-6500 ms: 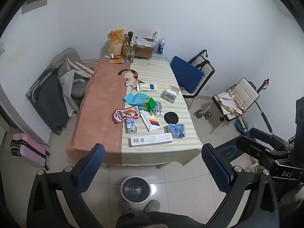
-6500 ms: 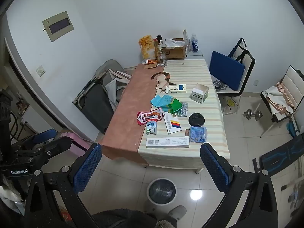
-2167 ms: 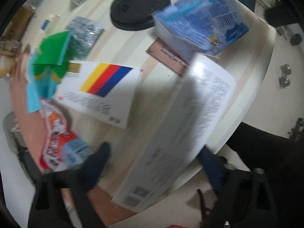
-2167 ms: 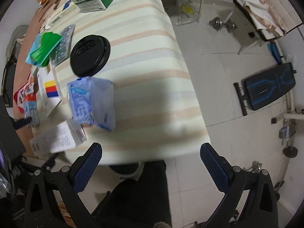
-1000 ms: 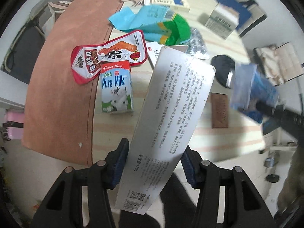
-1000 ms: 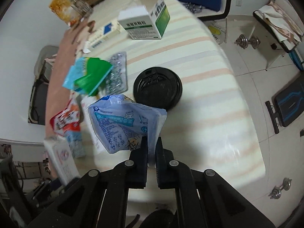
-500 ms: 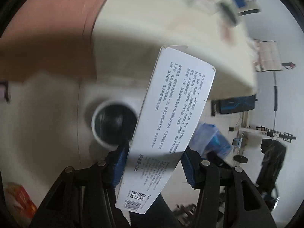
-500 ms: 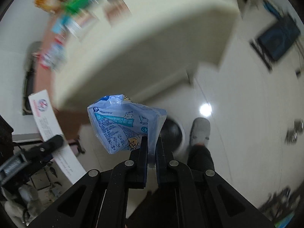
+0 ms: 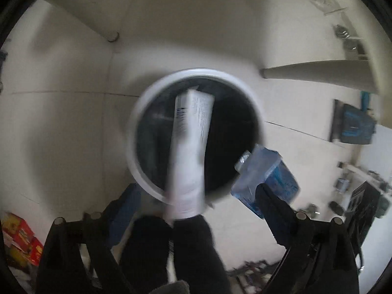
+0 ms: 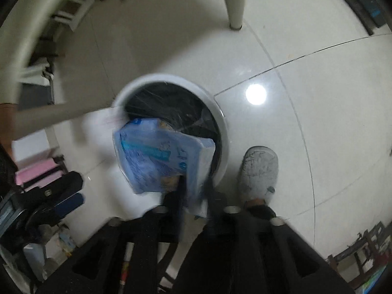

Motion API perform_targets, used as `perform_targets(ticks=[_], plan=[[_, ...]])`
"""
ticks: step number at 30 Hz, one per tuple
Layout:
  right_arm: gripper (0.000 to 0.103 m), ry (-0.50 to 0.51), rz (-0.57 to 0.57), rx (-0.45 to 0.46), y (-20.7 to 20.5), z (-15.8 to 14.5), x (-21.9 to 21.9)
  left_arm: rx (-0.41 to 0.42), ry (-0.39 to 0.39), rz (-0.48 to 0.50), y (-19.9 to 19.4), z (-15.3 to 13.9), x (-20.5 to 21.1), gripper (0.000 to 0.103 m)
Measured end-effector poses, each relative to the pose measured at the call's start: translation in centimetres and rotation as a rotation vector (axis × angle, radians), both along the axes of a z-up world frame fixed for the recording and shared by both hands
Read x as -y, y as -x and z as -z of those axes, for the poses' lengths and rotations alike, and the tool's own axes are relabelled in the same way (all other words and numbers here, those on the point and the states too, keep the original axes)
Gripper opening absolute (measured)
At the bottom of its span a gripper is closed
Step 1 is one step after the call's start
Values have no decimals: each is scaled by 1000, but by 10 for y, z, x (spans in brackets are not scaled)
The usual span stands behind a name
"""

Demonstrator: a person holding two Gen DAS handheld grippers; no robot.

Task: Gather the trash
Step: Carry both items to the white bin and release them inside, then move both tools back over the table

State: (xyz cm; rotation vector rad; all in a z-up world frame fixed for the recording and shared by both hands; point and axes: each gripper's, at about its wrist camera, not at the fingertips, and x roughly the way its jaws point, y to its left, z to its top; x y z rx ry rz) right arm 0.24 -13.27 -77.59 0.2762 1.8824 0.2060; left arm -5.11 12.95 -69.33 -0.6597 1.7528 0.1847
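- Left gripper (image 9: 196, 196): fingers spread wide above the bin, touching nothing.
- White carton (image 9: 189, 147): long, blurred, free between the spread fingers, far end over the bin's black liner.
- Trash bin (image 9: 137, 112): round, white rim, black bag inside; stands on pale floor tiles (image 10: 318, 98) beside a table leg (image 10: 234, 0).
- Right gripper (image 10: 194, 196): jaws pressed together, pinching the blue plastic bag (image 10: 159, 154).
- Blue plastic bag: hangs over the bin's near rim.
- Grey slipper (image 10: 259, 171): on the floor just beside the bin.

Black claw (image 9: 196, 201) arms, blue pads (image 9: 128, 199), silver screws, grey slipper (image 10: 259, 171)
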Motion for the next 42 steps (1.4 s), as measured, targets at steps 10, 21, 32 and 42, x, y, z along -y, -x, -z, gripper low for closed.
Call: perform_targets(ticks=[10, 21, 32, 42], plan=[[100, 184, -176, 120, 9, -1, -20, 11, -282, 178, 4, -20, 9, 96], [100, 225, -212, 199, 0, -76, -24, 56, -321, 200, -2, -84, 31, 96], [100, 215, -235, 279, 5, -217, -29, 114, -298, 179, 9, -187, 35, 96], [100, 134, -166, 323, 11, -386, -24, 251, -323, 176, 15, -343, 27, 96]])
